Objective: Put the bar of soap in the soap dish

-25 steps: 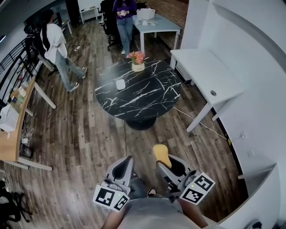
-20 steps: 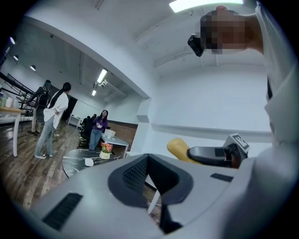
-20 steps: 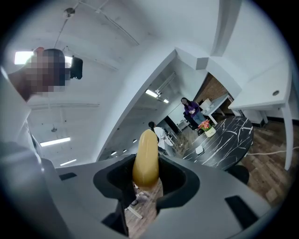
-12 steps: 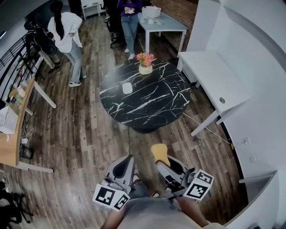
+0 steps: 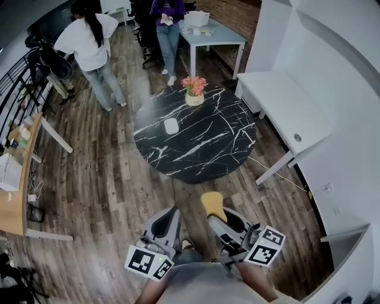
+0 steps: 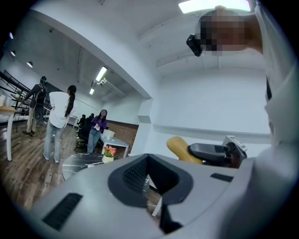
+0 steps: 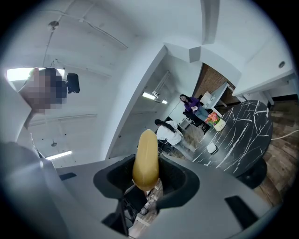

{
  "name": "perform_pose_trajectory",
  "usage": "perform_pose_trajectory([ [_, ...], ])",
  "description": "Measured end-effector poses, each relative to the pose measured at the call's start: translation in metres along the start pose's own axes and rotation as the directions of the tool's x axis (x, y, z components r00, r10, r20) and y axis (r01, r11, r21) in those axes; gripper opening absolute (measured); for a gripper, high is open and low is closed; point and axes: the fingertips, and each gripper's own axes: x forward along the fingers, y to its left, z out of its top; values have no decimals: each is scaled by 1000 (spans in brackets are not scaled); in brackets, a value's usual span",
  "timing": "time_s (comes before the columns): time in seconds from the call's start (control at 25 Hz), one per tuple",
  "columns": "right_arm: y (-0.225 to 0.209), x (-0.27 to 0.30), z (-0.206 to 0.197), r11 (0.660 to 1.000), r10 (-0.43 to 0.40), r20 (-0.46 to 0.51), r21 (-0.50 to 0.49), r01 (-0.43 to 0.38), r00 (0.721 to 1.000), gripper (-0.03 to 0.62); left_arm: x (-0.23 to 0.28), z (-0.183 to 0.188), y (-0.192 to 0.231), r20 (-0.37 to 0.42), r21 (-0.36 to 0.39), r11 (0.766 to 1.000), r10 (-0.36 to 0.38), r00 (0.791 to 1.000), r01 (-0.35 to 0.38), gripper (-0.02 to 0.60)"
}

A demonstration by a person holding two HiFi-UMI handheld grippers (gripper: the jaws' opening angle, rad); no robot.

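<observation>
Bar of soap (image 5: 214, 205): yellow, clamped on edge between the jaws of the right gripper (image 5: 217, 218), with its rounded end projecting past the jaw tips. The right gripper view shows the same bar (image 7: 146, 158) upright in the jaw cavity, with a jaw pressed against each side.

Left gripper (image 5: 168, 218): jaws closed together with nothing between them. It is held just beside the right gripper, low in the head view near the person's body.

Clearances: both grippers are over wooden floor (image 5: 113, 184), well apart from the round black marble table (image 5: 202, 148). A strip of bare floor lies between the grippers and the table's near edge. A white desk (image 5: 285, 104) stands against the wall to the right of the table, with one corner near the table rim. A wooden desk (image 5: 15, 190) runs along the left edge of the view. Beyond the table are a person in a white top (image 5: 89, 41) and a person in a purple top (image 5: 165, 18), the latter beside a pale table (image 5: 211, 32).

Containers: the soap dish (image 5: 171, 126) is a small white item on the left part of the marble top, clear of the rim; only its white surface shows. A flower pot (image 5: 194, 95) holding pink and orange blooms sits near the table's far edge. A white bin (image 5: 196, 18) rests on the pale table; its contents cannot be made out.
</observation>
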Motion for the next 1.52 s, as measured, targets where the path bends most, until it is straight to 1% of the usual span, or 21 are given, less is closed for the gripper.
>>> perform_pose_trajectory([
  [0.2, 1, 14, 0, 1000, 2, 18, 10, -2, 1000, 161, 3, 4, 13, -6, 10, 1000, -25, 1000, 25, 3],
  [0.48, -1, 21, 2, 1000, -2, 30, 20, 1, 1000, 161, 5, 4, 13, -11, 2, 999, -49, 999, 49, 3],
  [0.72, -17, 31, 9, 1000, 2, 28, 22, -2, 1000, 161, 22, 2, 22, -18, 11, 999, -50, 999, 50, 3],
  [1.04, -48, 56, 35, 999, 28, 12, 33, -28, 1000, 161, 62, 5, 37, -12, 9, 1000, -30, 999, 30, 3],
  [1.32, -84, 76, 63, 998, 36, -5, 42, -36, 999, 161, 111, 4, 52, -21, -7, 1000, -19, 1000, 19, 3],
  [1.52, -110, 90, 89, 998, 46, -15, 37, -46, 999, 161, 152, 12, 60, -6, -1, 1000, -17, 1000, 17, 3],
])
